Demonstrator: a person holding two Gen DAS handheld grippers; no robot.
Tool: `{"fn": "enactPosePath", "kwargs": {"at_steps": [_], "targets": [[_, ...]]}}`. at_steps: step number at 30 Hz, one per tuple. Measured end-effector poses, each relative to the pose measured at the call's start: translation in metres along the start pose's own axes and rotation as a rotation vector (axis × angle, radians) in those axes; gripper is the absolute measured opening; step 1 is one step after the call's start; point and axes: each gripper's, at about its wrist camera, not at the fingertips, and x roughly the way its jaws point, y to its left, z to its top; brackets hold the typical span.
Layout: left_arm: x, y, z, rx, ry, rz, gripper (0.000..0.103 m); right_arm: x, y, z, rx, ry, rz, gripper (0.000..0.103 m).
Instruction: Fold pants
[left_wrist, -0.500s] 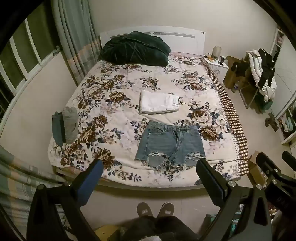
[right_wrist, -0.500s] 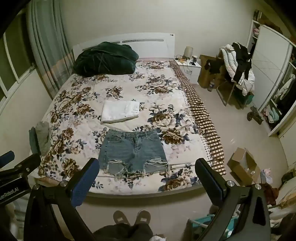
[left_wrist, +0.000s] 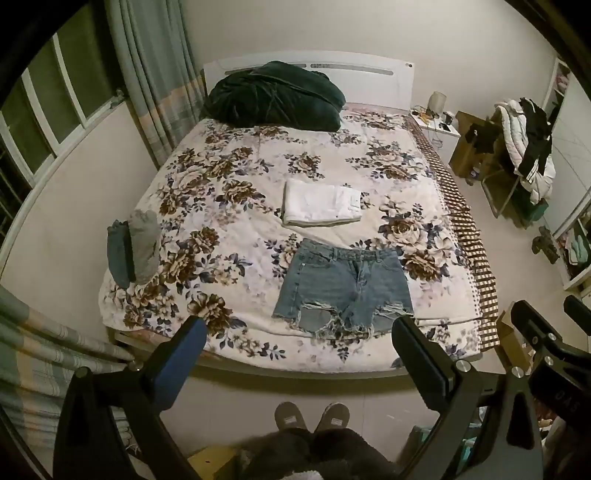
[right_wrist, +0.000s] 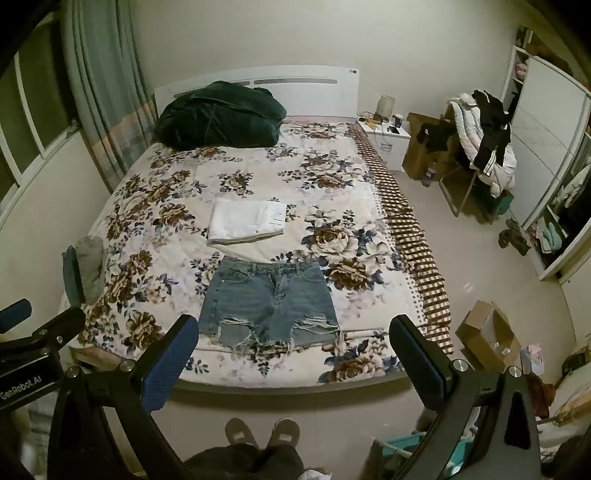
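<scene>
Denim shorts (left_wrist: 341, 286) lie flat on the bed (left_wrist: 207, 206), probably ready for folding; both tongs (left_wrist: 295, 343) (right_wrist: 291, 343) hang spread wide, empty.

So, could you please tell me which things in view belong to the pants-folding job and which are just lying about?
Part of the job:
- denim shorts, spread flat, unfolded
- white folded pants
- left gripper and right gripper, both open

Just lying about:
- dark green blanket
- grey clothes at the bed edge
- cardboard box
- nightstand
</scene>
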Motion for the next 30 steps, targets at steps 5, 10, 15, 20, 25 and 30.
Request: {"fn": "enactPosePath", "kwargs": {"at_steps": [5,10,15,20,25,30], "targets": [[-0.0002,0.0004,0.0024,-0.005,0.002,0.000,0.103,-0.0002,0.0039,0.0036,-0.008,0.001,-0.005,0.103],[-0.0030,0.0004,0.0025,-0.005,0.002,-0.003,0.103,-0.0001,0.0058,0.0028,-0.008,0.000,-0.007,0.103],[-0.0033,-0.0009,0.0030,-0.008,0.004,-0.002,0.103,-0.0003,0.0067,0.0029,-0.008,0.002,-0.011,0.103],[-0.0031,-0.0009,0.0037,-0.009,0.005,-0.004,0.103,-0.0002,0.0039,0.0027,-0.015,0.002,-0.008,0.103],[-0.0040,-0.0008,0.0033,-0.008,0.003,-0.006,0.103,-0.0006,0.0028,0.0022,-0.013,0.003,-0.007,0.103],[-0.0045,0.0009,0.0029,-0.011,0.002,-0.008,0.103,-0.0012,0.0036,0.0023,-0.014,0.002,-0.009,0.103]]}}
